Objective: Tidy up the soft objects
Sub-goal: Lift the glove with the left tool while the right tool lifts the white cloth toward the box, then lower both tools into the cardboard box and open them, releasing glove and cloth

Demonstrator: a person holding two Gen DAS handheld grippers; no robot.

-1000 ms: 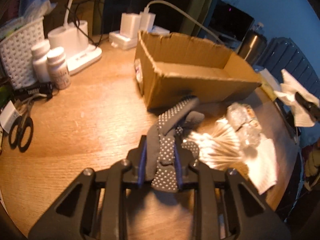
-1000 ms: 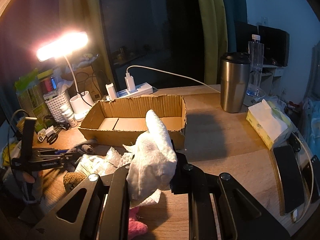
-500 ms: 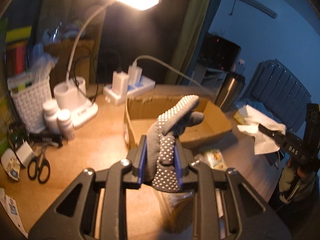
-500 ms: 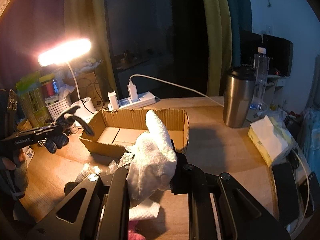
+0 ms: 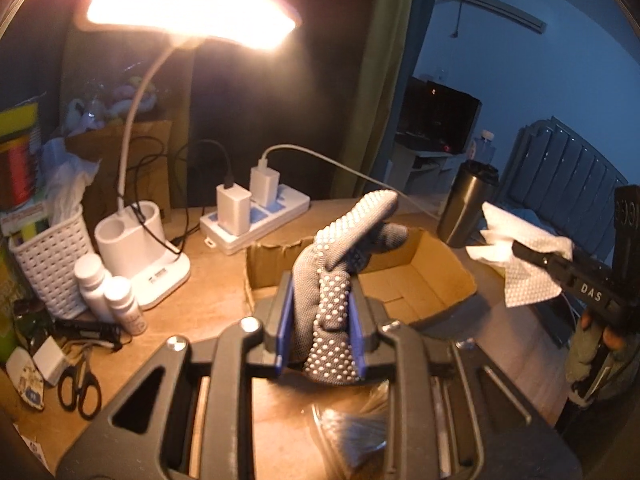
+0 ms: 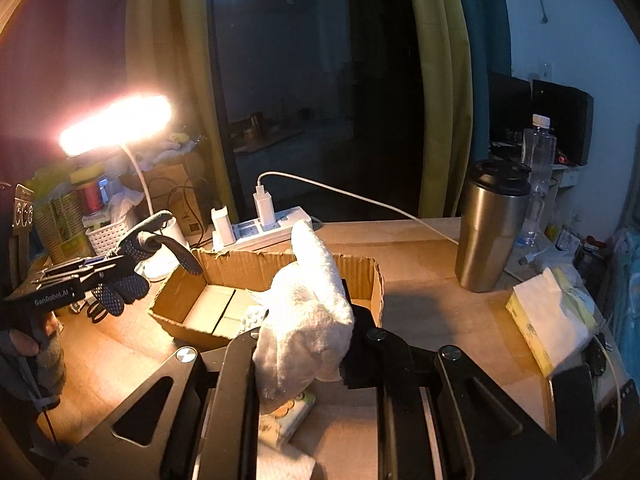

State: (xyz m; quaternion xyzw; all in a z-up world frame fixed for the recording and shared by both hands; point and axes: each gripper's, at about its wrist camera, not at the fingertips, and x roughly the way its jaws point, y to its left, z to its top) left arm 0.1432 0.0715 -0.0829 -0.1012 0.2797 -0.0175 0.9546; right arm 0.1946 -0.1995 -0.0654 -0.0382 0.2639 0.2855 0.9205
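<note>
Left wrist view: the left gripper [image 5: 321,320] is clamped on a grey knit glove with white grip dots [image 5: 336,280], its blue-edged pads pressing the cuff from both sides. The glove's fingers stand up and lean right, in the air over the near edge of an open brown cardboard box [image 5: 424,280] on the wooden desk [image 5: 192,320]. At far right the right gripper [image 5: 520,250] shows side-on, pinching a white dimpled cloth [image 5: 520,264] in the air to the right of the box. A lit white desk lamp [image 5: 188,8] glares at upper left.

Right wrist view: the right gripper [image 6: 304,352] has its jaws drawn together on the white cloth [image 6: 304,304], which bunches upward in front of the box [image 6: 280,272]. At left the left gripper [image 6: 96,270] holds the glove [image 6: 132,276] in the air just left of the box's far left corner. A steel tumbler [image 6: 490,232] stands on the desk to the right, well apart from the box.
</note>
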